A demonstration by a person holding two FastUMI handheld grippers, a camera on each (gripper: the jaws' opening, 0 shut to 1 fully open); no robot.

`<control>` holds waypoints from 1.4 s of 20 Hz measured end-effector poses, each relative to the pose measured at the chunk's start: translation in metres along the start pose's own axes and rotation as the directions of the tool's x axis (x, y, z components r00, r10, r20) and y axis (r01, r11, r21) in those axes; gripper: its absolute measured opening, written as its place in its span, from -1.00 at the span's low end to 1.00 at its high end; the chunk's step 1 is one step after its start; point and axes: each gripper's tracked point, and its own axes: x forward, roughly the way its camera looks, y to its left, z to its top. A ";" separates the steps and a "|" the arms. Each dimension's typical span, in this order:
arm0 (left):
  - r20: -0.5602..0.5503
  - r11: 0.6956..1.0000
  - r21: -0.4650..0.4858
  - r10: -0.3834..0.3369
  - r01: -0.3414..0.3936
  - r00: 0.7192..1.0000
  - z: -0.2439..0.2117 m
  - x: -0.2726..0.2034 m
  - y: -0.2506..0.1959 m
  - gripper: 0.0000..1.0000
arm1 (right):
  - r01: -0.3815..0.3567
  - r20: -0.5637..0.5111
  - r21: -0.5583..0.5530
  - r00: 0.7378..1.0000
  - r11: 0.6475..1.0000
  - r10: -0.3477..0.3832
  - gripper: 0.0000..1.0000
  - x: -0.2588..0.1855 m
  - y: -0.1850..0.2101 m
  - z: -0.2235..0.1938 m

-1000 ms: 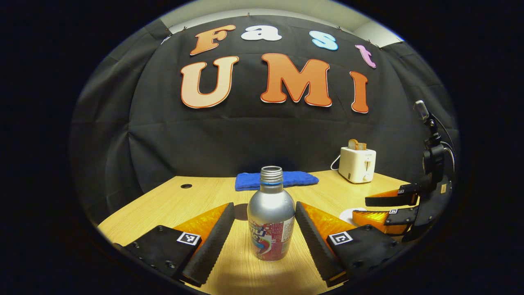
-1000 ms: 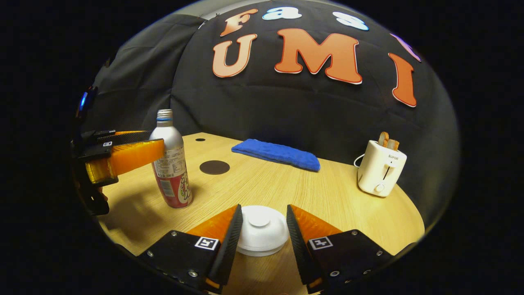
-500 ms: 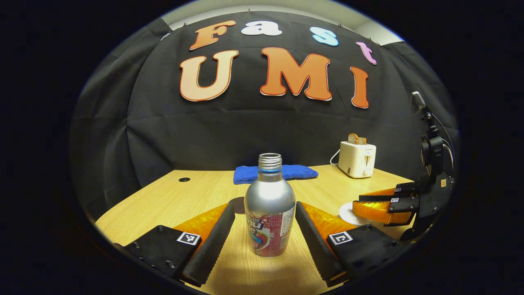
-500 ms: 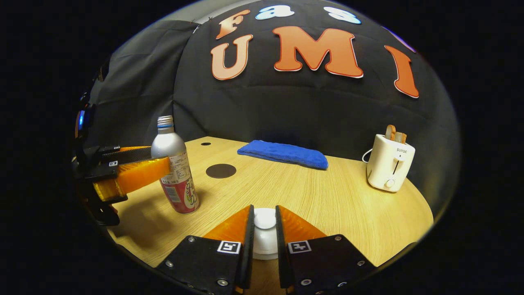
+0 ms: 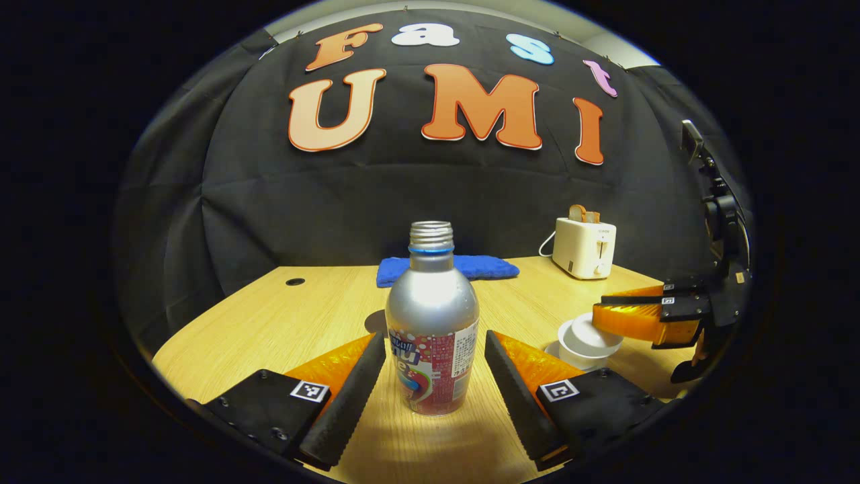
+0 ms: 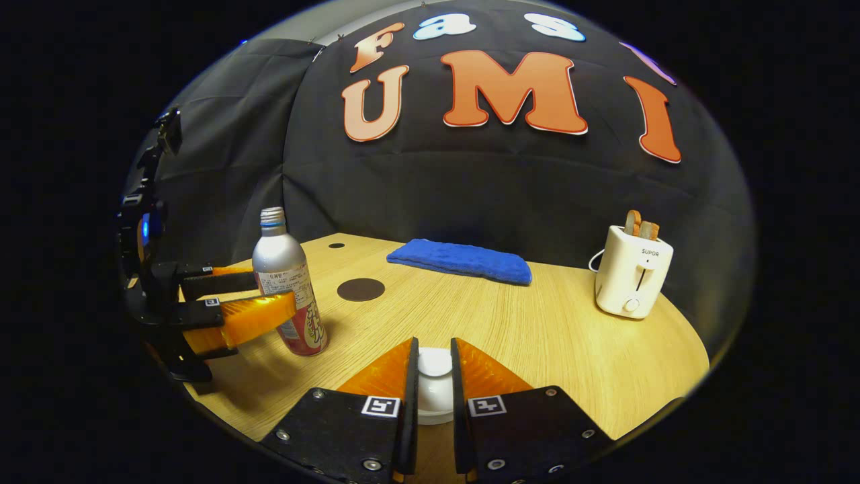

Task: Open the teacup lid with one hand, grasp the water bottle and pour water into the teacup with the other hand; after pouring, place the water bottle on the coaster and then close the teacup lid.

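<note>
On the wooden surface (image 6: 537, 336), our left gripper (image 5: 435, 366) gapes around the water bottle (image 5: 432, 323); our right gripper (image 6: 434, 383) pinches the teacup lid (image 6: 435, 363).

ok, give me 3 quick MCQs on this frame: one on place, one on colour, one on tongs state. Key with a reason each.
1. Where is the coaster relative to the water bottle, in the right gripper view?
A. under the bottle
B. on the table, apart from the bottle, towards the towel
C. under the toaster

2. What colour is the towel?
A. blue
B. green
C. white

3. What are the right tongs doing?
A. wide open above the table
B. shut on the toaster
C. shut on the knob of the teacup lid

Key:
1 B: the dark disc lies bare on the wood with a gap to the bottle.
2 A: the folded cloth by the wall is blue.
3 C: both fingers press the white knob. The left tongs stand open either side of the bottle.
</note>
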 end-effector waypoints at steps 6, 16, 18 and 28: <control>-0.031 1.000 -0.004 0.013 -0.013 0.999 -0.006 0.007 0.003 0.96 | 0.054 0.032 0.010 0.998 0.999 -0.054 -0.55 -0.017 -0.026 0.011; -0.027 0.995 0.087 0.053 -0.050 0.998 0.006 0.017 0.010 0.69 | 0.130 0.056 0.026 0.990 0.991 -0.132 -0.55 -0.040 -0.062 0.014; -0.007 0.985 0.155 0.078 -0.076 0.997 0.016 0.016 0.015 0.63 | 0.141 0.064 0.030 0.988 0.990 -0.143 -0.55 -0.045 -0.067 0.016; 0.066 0.839 0.527 0.116 -0.133 0.991 0.044 0.025 0.011 0.70 | 0.186 0.085 0.024 0.979 0.982 -0.188 -0.54 -0.063 -0.087 0.019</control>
